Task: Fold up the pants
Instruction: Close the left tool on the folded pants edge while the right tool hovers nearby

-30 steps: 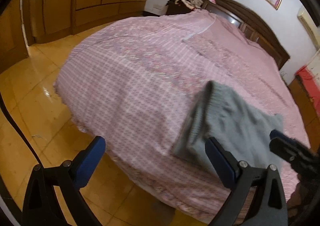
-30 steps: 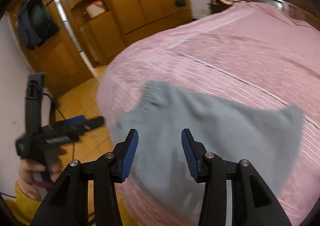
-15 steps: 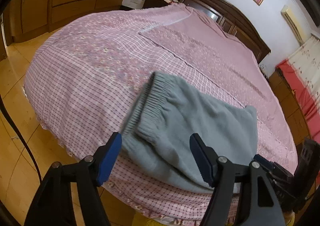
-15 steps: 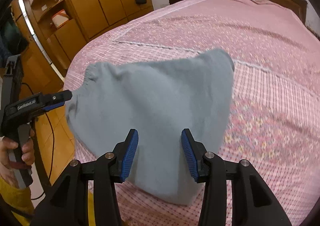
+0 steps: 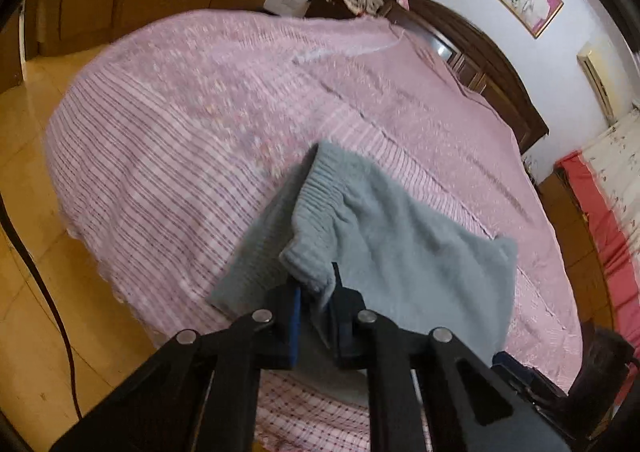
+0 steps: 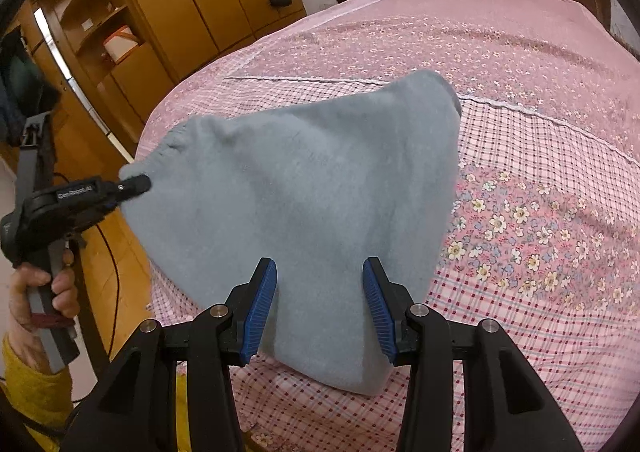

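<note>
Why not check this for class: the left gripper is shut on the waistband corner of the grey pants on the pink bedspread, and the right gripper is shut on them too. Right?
Not quite. The right gripper is open, its jaws apart over the grey pants, as the right wrist view shows. The left gripper is indeed shut on the waistband corner, on the pink bedspread.

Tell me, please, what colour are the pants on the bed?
The pants are plain grey-blue, clearest in the right wrist view.
</note>
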Available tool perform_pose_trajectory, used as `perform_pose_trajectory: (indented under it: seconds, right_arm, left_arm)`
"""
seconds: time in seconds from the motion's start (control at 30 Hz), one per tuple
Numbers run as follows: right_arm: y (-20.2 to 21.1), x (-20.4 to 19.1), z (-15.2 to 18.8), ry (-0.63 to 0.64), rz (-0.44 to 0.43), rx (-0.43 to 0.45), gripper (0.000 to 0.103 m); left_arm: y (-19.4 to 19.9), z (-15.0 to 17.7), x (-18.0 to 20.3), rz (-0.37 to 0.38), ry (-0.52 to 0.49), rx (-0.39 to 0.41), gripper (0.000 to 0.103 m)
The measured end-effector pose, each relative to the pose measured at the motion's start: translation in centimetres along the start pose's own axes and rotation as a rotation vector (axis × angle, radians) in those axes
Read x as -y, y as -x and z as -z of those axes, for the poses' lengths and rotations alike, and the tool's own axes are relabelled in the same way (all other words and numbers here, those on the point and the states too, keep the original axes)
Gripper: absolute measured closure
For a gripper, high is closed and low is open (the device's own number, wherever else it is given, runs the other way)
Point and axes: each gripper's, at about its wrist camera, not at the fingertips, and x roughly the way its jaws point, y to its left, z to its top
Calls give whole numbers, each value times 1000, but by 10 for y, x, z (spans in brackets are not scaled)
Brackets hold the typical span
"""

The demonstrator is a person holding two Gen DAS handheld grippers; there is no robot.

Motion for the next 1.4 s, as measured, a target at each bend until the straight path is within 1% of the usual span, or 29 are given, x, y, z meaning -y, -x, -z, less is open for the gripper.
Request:
perform_pose_trajectory:
  seconds: [0.07,0.17,0.23,0.3,0.33,0.37,0.4,0.43,0.47,0.57,0.6,0.7,0.77,0.83,0.93,0.97,1.0,1.07,1.1,1.17,1.27,1.33,1.37,1.4]
  right_arm:
    - [-4,0,-1,5,0,-10,57]
    - [-12,0,1,7,3,-38,57]
    - [-18,0,3,6,6,-57,57]
    - [-18,-1,3,11,10,-59,57]
    - [-18,-2,3,12,11,-58,57]
    - [-17,-2,2,11,10,-56,57]
    - [-16,-1,2,9,8,-52,57]
    - [-15,0,1,4,3,-47,57]
    - [-13,1,0,-2,1,-42,57]
    - [-4,6,-2,-14,14,-16,57]
    - [-2,8,-4,-17,18,-6,57]
    - [5,15,-14,-26,27,23,57]
    - [8,21,-23,-42,33,41,57]
    - [10,29,-33,-58,30,61,57]
    - [10,41,-48,-98,27,90,57]
    - [7,46,-54,-118,26,99,59]
    - [5,48,-58,-125,22,101,61]
    - [-2,52,-67,-124,15,98,66]
    - [-7,53,-71,-114,15,95,67]
    - [-19,55,-78,-97,21,89,67]
    - [-41,60,-90,-92,47,66,67]
    - [-55,65,-95,-94,62,52,68]
    - [-61,67,-98,-93,73,50,72]
    - [-65,69,-100,-91,80,53,72]
  left_arm:
    - [4,1,-5,-10,-4,4,92]
    - [-6,7,-16,-26,6,-33,91]
    - [-19,14,-26,-14,36,-65,88]
    - [-26,16,-31,-12,52,-67,81]
    - [-25,16,-32,-10,54,-66,81]
    - [-23,15,-31,-8,46,-64,80]
    - [-20,14,-31,-12,36,-59,76]
    - [-15,12,-28,-28,18,-52,73]
    - [-10,10,-25,-51,-3,-42,68]
    - [9,6,-14,-108,-74,-5,66]
    - [14,6,-11,-112,-93,3,65]
    - [25,0,6,-80,-155,21,58]
    - [24,-6,22,-34,-181,31,57]
    - [15,-11,40,6,-198,20,57]
    - [-6,-17,68,94,-214,4,58]
    - [-14,-19,77,117,-223,-3,64]
    - [-23,-20,86,132,-234,-15,72]
    - [-43,-21,98,135,-250,-46,77]
    - [-51,-21,101,121,-253,-58,78]
    - [-67,-24,97,62,-245,-68,81]
    - [-80,-31,77,-30,-222,-41,82]
    - [-85,-37,60,-55,-198,-33,90]
    - [-89,-40,51,-55,-175,-41,97]
    - [-91,-42,45,-49,-162,-46,100]
